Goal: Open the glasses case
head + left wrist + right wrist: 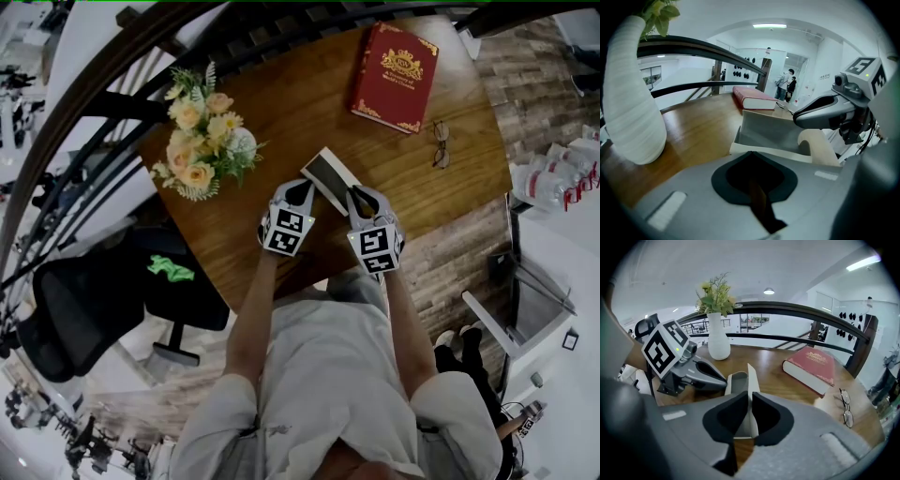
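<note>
Lying on the table (281, 103) between both grippers, the glasses case (328, 176) looked light, stiff and thin-walled. The right gripper (749, 405) pinched its thin upright flap, probably the best hold. The left gripper (753, 180), jaws together and empty, sat just beside its base.

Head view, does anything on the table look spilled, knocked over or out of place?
Nothing is spilled or damaged. The vase stands upright, the red book lies flat. Only the glasses look stray: bare on the table near the book, apart from the open glasses case whose lid the right gripper pinches.
</note>
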